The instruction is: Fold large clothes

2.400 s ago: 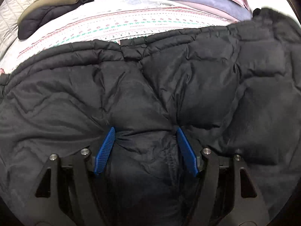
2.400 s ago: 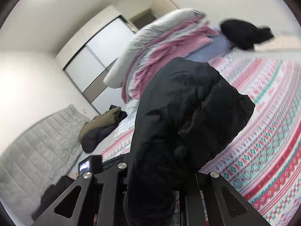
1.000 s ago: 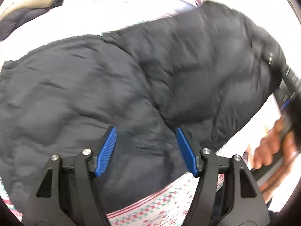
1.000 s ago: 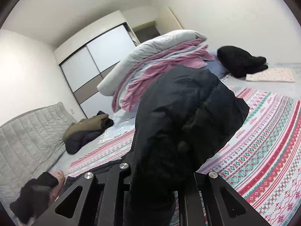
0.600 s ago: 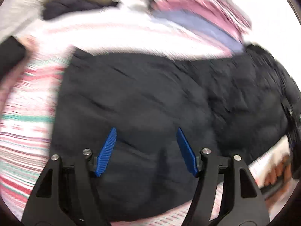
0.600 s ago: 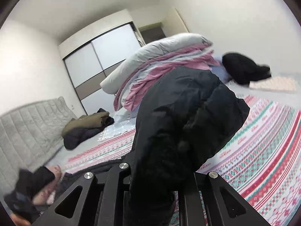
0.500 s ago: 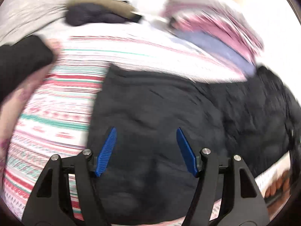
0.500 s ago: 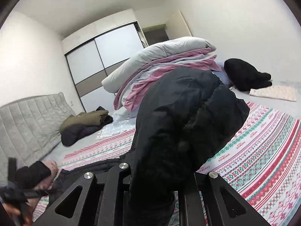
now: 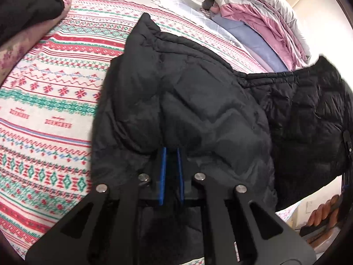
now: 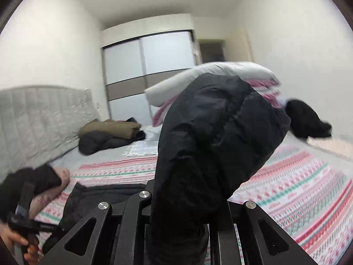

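Note:
A large black puffer jacket (image 9: 198,101) lies across the patterned bedspread (image 9: 50,92). My left gripper (image 9: 171,152) is shut on a fold of the jacket's near edge, its blue pads close together. My right gripper (image 10: 183,203) is shut on another part of the jacket (image 10: 216,145), which bulges up between the fingers and hides the tips. In the left wrist view, the jacket's right end (image 9: 320,119) rises toward the right hand (image 9: 322,216).
A stack of pink, grey and blue bedding (image 9: 260,15) sits at the far side of the bed. A folded olive and dark garment pile (image 10: 110,134) lies near the quilted headboard (image 10: 37,119). A black garment (image 10: 306,119) lies at the right. Wardrobe doors (image 10: 150,72) stand behind.
My left gripper was open over the jacket and swung left along it; now it is shut on a fold at the edge. The right gripper kept its hold and turned slightly.

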Demonstrator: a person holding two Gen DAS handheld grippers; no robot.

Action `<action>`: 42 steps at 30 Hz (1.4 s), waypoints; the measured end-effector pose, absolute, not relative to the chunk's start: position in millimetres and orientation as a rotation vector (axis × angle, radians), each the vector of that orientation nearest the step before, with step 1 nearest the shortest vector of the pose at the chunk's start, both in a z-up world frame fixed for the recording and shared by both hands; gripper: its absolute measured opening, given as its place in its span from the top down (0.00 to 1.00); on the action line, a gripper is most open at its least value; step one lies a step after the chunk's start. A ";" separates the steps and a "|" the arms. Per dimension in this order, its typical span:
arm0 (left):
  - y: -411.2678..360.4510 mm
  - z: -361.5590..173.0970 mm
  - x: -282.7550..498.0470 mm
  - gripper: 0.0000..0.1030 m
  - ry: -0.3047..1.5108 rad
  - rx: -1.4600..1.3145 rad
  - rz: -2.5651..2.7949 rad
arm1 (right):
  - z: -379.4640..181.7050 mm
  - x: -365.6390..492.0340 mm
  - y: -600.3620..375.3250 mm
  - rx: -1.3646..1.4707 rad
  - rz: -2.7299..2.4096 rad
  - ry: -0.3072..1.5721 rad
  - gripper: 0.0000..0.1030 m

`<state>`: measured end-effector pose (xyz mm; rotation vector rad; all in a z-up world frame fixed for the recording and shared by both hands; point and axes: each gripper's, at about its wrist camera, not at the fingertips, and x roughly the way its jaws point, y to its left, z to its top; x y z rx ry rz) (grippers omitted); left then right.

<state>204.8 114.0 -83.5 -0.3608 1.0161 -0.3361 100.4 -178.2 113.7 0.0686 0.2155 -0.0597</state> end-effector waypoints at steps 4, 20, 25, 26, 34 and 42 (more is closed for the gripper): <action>120.5 -89.0 215.5 0.89 1.029 -0.433 -0.376 | 110.3 111.4 -110.0 -0.104 0.104 0.247 0.84; 212.9 -76.6 205.6 0.71 0.952 -0.777 -0.399 | 2.3 131.0 30.9 -0.650 0.435 0.476 0.69; 213.8 -67.7 200.8 0.60 0.922 -0.795 -0.368 | -11.4 123.5 39.4 -0.741 0.448 0.470 0.49; 213.5 -64.2 198.8 0.59 0.906 -0.792 -0.375 | -12.1 120.0 39.0 -0.744 0.456 0.474 0.43; 202.5 -25.1 172.8 0.36 0.736 -0.746 -0.442 | 43.8 99.8 -13.4 -0.366 0.736 0.523 0.35; 142.6 -13.6 177.5 0.36 0.783 -0.551 -0.510 | 89.4 119.8 -132.1 0.225 0.865 0.443 0.23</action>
